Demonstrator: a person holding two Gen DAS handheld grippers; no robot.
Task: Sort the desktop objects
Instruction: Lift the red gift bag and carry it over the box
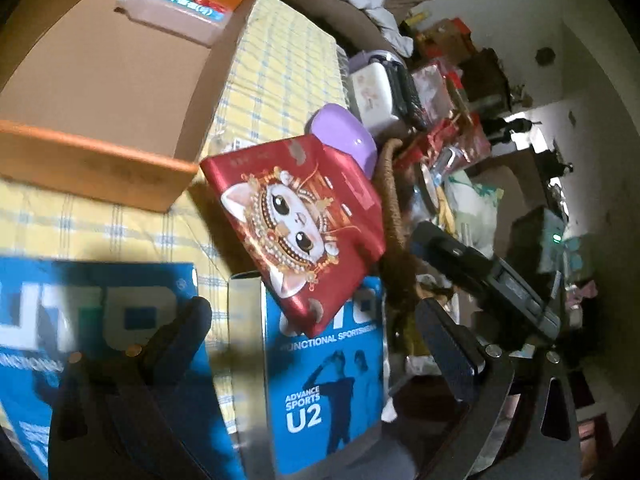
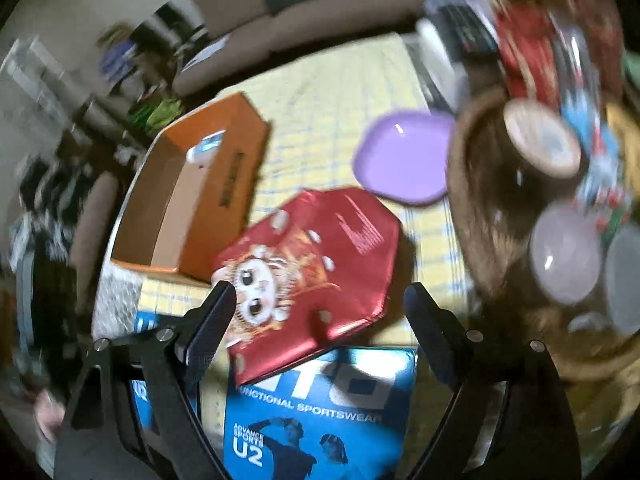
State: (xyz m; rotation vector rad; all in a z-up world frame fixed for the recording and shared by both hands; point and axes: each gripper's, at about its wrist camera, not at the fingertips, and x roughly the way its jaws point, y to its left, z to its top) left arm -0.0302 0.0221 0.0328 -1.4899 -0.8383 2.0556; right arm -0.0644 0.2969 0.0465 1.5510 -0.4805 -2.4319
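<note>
Your sorting items, as they lie:

- Glossy red foil packet with a cartoon cat face: flat but tilted, its lower edge overlapping the blue "U2" sportswear package.
- Second blue sportswear package: flat on the yellow checked table, beside the first.
- Brown-filled plastic bottle with white cap: on its side in the orange cardboard box.
- Purple rounded lid: behind the packet.

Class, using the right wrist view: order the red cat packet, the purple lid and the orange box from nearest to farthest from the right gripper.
1. Red cat packet: between the open fingers of the right gripper, lying partly on a blue sportswear box.
2. Purple lid: beyond the packet, to the right, beside the basket.
3. Orange box: beyond, to the left; too close to the lid to rank firmly.
</note>
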